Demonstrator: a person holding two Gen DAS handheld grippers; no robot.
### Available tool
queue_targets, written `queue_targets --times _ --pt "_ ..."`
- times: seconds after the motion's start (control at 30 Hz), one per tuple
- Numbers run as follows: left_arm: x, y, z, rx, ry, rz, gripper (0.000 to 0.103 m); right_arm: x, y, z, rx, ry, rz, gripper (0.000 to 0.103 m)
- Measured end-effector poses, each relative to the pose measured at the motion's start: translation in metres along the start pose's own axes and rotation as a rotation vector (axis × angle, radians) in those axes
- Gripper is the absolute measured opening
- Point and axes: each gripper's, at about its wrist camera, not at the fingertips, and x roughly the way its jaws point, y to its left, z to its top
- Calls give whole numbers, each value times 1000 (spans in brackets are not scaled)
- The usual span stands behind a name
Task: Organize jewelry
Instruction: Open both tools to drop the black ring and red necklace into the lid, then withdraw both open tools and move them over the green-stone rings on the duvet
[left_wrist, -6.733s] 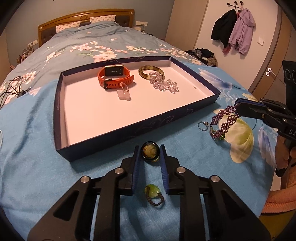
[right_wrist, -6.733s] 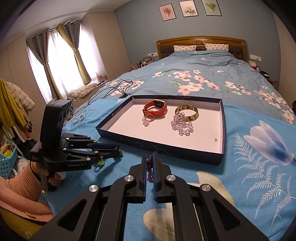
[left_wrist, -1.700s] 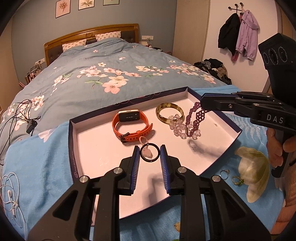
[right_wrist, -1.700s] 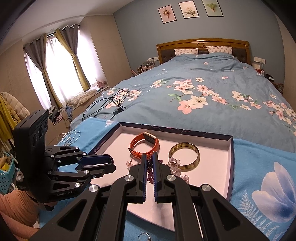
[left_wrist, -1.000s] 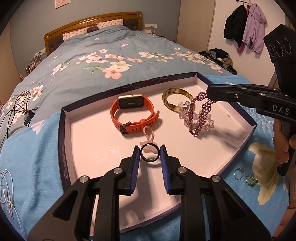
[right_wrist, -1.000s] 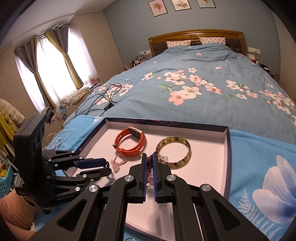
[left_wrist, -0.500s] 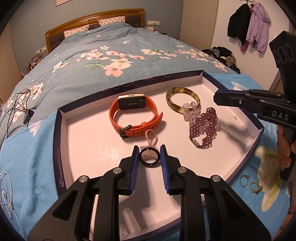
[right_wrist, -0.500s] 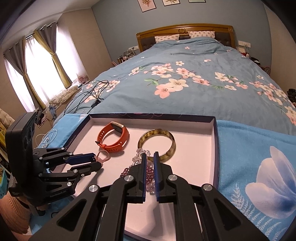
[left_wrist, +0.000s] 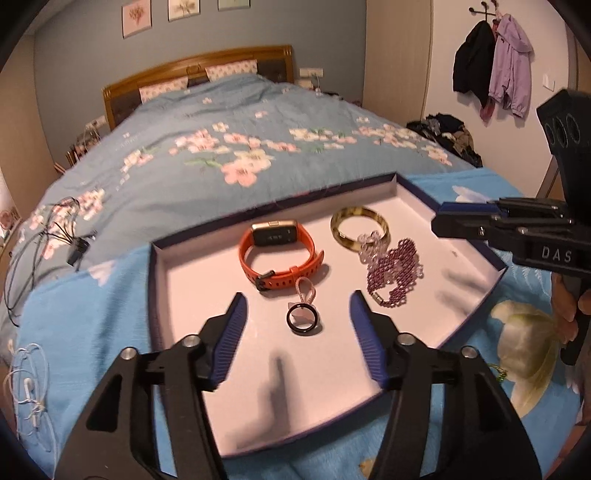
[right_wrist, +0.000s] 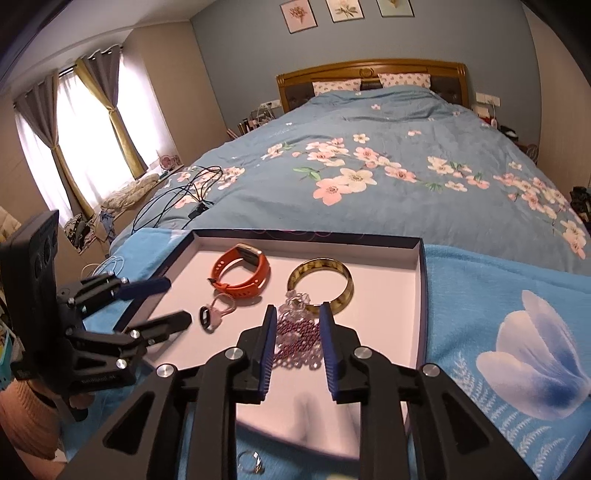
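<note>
A dark blue tray (left_wrist: 495, 271) with a white floor lies on the bed; it also shows in the right wrist view (right_wrist: 422, 280). In it lie an orange watch (left_wrist: 280, 254), a yellow-brown bangle (left_wrist: 359, 228), clear crystal beads (left_wrist: 371, 245), a purple beaded bracelet (left_wrist: 394, 272) and a black ring (left_wrist: 303, 319). My left gripper (left_wrist: 297, 301) is open above the black ring. My right gripper (right_wrist: 297, 314) is open above the purple bracelet (right_wrist: 297, 336). The left gripper (right_wrist: 170, 301) and the ring (right_wrist: 205, 317) also show in the right wrist view.
A small ring (right_wrist: 250, 463) lies on the blue blanket just in front of the tray. Cables (left_wrist: 55, 236) lie on the bed to the left, earphones (left_wrist: 31, 398) at the lower left. The headboard (right_wrist: 369, 79) is far behind.
Both grippers have opened. The black ring has dropped from the left gripper onto the tray floor. The purple bracelet lies released on the tray by the crystal beads.
</note>
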Motion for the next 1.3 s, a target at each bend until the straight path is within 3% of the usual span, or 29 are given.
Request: queue_targets --times 0.17,0.4,0.83,1.3 --pt "-38 3 -7 -4 -71 17 66 -26 12 -11 -47 -36 6 28" --pt "-79 -1 -31 14 -102 15 67 -50 30 -38 -116 -25 11 30" --pt "-97 -16 -90 26 -34 -25 70 -46 40 -94 -118 104 1 30" --pt "-88 -20 -116 2 69 -51 69 -39 39 -110 -68 145 -9 30"
